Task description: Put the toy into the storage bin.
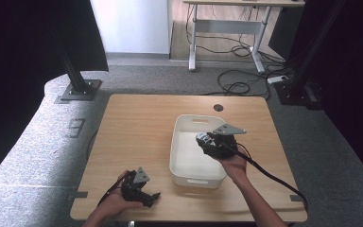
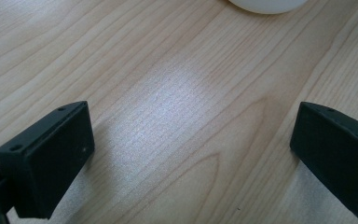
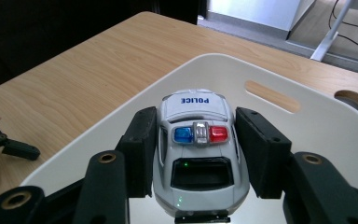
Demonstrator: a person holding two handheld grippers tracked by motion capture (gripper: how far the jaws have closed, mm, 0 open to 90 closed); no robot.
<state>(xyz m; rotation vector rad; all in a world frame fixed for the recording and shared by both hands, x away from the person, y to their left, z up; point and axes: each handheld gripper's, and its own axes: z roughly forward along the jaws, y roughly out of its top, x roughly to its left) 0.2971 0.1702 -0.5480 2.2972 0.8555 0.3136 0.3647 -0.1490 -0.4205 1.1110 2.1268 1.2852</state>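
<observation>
I have the toy police car (image 3: pixel 199 154) clamped in my right gripper (image 3: pixel 200 149), the two black jaws pressed flat against its doors, one on each side. It hangs over the white bin (image 3: pixel 307 135), above the bin's floor, and I cannot tell for sure whether its wheels touch down yet; from the high view the right gripper (image 1: pixel 216 141) sits over the right half of the bin (image 1: pixel 184 168), near the far end.

So I judge the pick done and the carry done: the car is inside the bin's outline. What is left, as I read it, is lowering it, letting go, and pulling my hand clear.

Orientation now. The car's long axis runs straight along my gripper's line of sight, away from the camera toward the far handle slot (image 3: pixel 272 96) of the bin. The word POLICE on the panel reads upside down to me, and the red and blue light bar (image 3: pixel 200 133) lies crosswise between the jaws. The dark window faces me; which end is the nose I cannot say firmly. It sits level, roof up.

My left gripper (image 1: pixel 144 191) rests low at the near left of the wooden table (image 1: pixel 137 127), jaws spread wide with nothing but bare wood between them, well apart from the bin.
</observation>
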